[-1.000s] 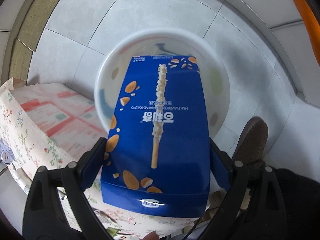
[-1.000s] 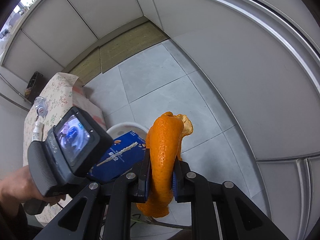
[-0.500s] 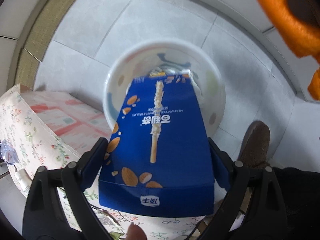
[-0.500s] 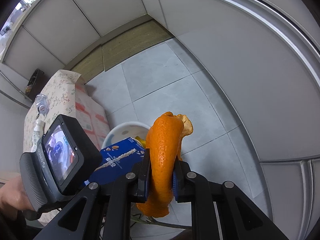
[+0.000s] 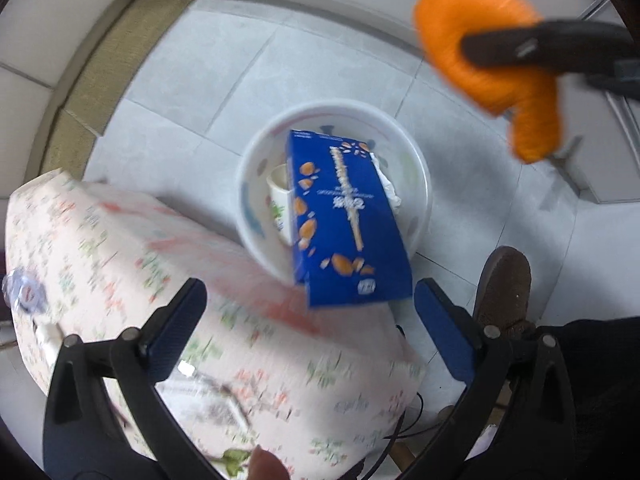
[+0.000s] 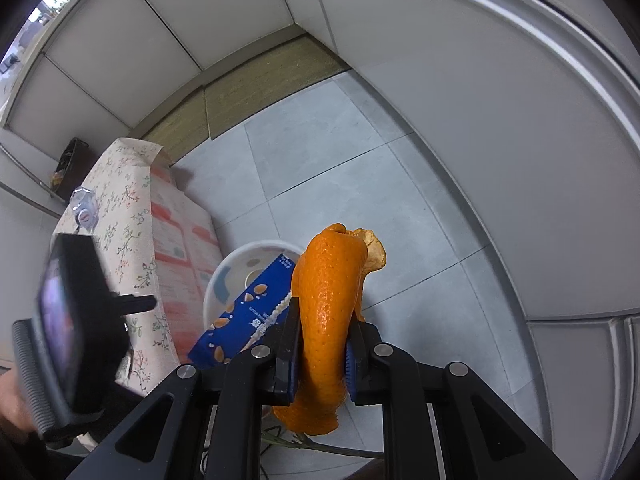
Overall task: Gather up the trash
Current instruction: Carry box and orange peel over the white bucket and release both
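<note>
Left tongs (image 5: 308,320) are opening, blue box (image 5: 344,220) released; right tongs (image 6: 320,354), clamping orange peel (image 6: 328,300), should centre over bin (image 5: 420,168) before release.

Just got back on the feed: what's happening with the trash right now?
The left claw is opening, and the blue biscuit box has left its pads, tipping into the white bin on the floor. The right claw is shut on an orange peel, held above and beside the bin, not yet dropped.
</note>
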A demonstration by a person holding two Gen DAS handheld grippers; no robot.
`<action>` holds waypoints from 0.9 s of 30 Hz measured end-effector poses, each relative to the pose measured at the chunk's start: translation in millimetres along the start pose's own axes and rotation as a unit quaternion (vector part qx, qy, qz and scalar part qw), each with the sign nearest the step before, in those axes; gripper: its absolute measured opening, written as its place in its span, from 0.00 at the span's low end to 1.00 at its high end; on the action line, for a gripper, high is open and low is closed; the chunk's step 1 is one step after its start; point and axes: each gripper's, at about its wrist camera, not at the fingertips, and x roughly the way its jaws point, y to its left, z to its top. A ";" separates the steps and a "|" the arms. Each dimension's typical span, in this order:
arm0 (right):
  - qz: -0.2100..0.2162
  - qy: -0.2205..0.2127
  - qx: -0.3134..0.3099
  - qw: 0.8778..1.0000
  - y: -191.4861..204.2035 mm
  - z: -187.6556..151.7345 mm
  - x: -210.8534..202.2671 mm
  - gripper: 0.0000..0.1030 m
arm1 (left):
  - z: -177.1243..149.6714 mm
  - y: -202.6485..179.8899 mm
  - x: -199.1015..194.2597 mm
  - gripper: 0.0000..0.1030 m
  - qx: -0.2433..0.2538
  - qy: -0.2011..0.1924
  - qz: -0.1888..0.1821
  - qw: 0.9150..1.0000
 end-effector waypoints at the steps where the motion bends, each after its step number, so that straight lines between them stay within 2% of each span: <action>1: -0.001 0.008 -0.007 1.000 4.1 0.2 6.2 0.18 | -6.5 4.5 -5.9 1.00 -0.008 -0.009 0.000 1.000; 6: -0.011 0.044 -0.030 0.999 27.2 1.4 39.4 0.18 | -57.9 32.7 -39.7 1.00 -0.064 -0.062 -0.009 0.996; 12: 0.021 0.051 -0.036 0.998 64.7 18.0 60.2 0.18 | -122.3 64.2 -64.3 1.00 -0.139 -0.103 -0.007 0.985; 14: 0.011 0.063 -0.039 0.997 73.5 20.0 66.7 0.18 | -141.6 72.2 -70.0 1.00 -0.163 -0.114 -0.012 0.980; 16: -0.016 0.075 -0.037 0.996 73.5 19.9 74.3 0.18 | -159.2 80.1 -74.2 1.00 -0.186 -0.127 -0.028 0.974; 18: -0.061 0.096 -0.028 0.993 64.6 15.8 86.7 0.18 | -170.5 83.7 -76.6 1.00 -0.200 -0.141 -0.035 0.969; 21: -0.085 0.121 -0.015 0.989 50.7 8.3 102.1 0.18 | -175.8 85.3 -79.7 1.00 -0.209 -0.158 -0.035 0.964; 24: -0.087 0.132 -0.009 0.987 44.8 3.9 113.3 0.19 | -174.4 85.6 -85.2 1.00 -0.206 -0.173 -0.046 0.962; 27: -0.074 0.139 0.000 0.988 43.1 4.4 116.6 0.29 | -175.6 84.9 -86.2 1.00 -0.202 -0.177 -0.053 0.962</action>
